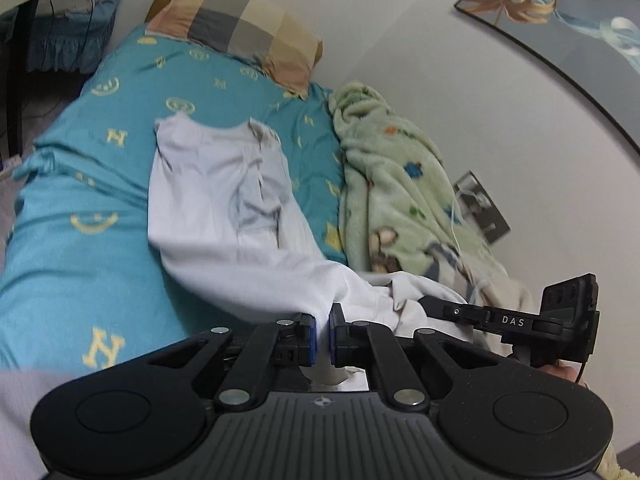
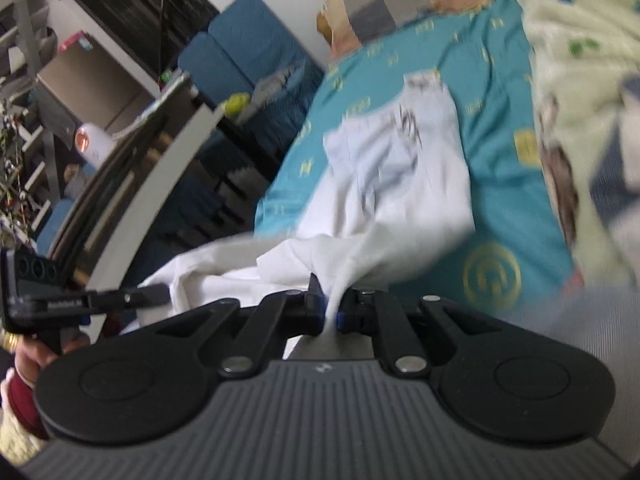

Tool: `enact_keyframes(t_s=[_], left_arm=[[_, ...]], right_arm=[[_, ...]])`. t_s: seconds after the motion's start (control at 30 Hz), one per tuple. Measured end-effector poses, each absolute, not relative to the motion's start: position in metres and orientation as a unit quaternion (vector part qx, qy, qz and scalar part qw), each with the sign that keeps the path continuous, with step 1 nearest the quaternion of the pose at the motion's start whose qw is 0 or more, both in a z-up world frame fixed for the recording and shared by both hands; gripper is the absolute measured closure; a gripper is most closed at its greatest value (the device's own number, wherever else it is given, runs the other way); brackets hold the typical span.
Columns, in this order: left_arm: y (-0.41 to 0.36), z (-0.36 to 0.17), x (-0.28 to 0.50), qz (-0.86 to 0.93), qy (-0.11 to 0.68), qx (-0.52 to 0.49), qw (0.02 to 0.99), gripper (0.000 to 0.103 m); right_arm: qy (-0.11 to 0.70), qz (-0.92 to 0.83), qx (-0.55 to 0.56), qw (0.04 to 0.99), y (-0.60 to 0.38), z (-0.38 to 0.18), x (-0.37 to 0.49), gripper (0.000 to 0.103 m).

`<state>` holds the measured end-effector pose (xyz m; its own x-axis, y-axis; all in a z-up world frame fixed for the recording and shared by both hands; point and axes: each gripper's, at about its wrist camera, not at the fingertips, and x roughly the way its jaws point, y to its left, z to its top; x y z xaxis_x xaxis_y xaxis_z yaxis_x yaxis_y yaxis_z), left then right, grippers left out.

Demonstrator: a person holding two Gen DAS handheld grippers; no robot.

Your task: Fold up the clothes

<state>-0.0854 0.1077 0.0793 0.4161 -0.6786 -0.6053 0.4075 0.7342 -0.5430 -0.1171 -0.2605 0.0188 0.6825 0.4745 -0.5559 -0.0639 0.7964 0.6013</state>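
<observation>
Shirt: white shirt (image 1: 224, 200) sprawled on the teal bedsheet (image 1: 80, 208), collar end toward 12 o'clock, near end lifted off the bed and bunched toward 6 o'clock.
Left gripper: left gripper (image 1: 322, 334) pinched narrow on a fold of the white cloth, fabric spilling out below the jaws.
Right gripper: right gripper (image 2: 329, 312) clamped narrow on another bit of the same hem; from the left camera its body shows out at 3 o'clock.
Feel: looks thin, light and floppy; it drapes and wrinkles between the two grips, so no stiffness to count on.
Risk: smooth cloth in small pads could well slip if tugged hard.
Where to hold: best by hem corners or side seams, grips well apart, cloth kept taut.
Neighbours: green fleece blanket (image 1: 384, 184) lies just beside the shirt at 2 o'clock, checked pillow (image 1: 240, 28) at 12; either could snag a swinging edge.
</observation>
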Motion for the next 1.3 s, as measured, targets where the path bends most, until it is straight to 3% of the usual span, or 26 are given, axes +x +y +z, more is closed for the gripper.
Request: enact_keyframes(t_s=[0.23, 0.53, 0.83, 0.93, 1.0, 1.03, 1.1, 1.17, 1.3], left_arm=[[0.09, 0.077, 0.04, -0.309, 0.385, -0.149, 0.857, 0.097], [0.06, -0.025, 0.207, -0.259, 0.421, -0.147, 0.857, 0.096], [0.041, -0.114, 0.266, -0.232, 0.494, -0.115, 0.83, 0.094], [0.043, -0.111, 0.262, -0.222, 0.503, -0.115, 0.828, 0.081], [0.047, -0.099, 0.25, -0.215, 0.5, -0.112, 0.831, 0.056], [0.048, -0.09, 0.241, -0.212, 0.496, -0.11, 0.835, 0.052], [0.05, -0.074, 0.222, -0.205, 0.487, -0.108, 0.842, 0.043], [0.055, -0.062, 0.199, -0.205, 0.482, -0.114, 0.844, 0.039], [0.064, -0.044, 0.147, -0.211, 0.476, -0.137, 0.843, 0.035]], right_arm=[[0.355, 0.127, 0.283, 0.882, -0.275, 0.019, 0.004, 0.094], [0.403, 0.088, 0.255, 0.874, -0.291, -0.059, 0.162, 0.093], [0.469, 0.063, 0.274, 0.837, -0.303, -0.149, 0.221, 0.093], [0.468, 0.058, 0.277, 0.837, -0.301, -0.143, 0.219, 0.092], [0.464, 0.055, 0.282, 0.838, -0.301, -0.135, 0.213, 0.087], [0.46, 0.051, 0.283, 0.84, -0.302, -0.129, 0.206, 0.081], [0.451, 0.04, 0.284, 0.845, -0.302, -0.115, 0.189, 0.053], [0.441, 0.031, 0.287, 0.85, -0.301, -0.103, 0.17, 0.038], [0.427, 0.031, 0.308, 0.85, -0.295, -0.092, 0.122, 0.038]])
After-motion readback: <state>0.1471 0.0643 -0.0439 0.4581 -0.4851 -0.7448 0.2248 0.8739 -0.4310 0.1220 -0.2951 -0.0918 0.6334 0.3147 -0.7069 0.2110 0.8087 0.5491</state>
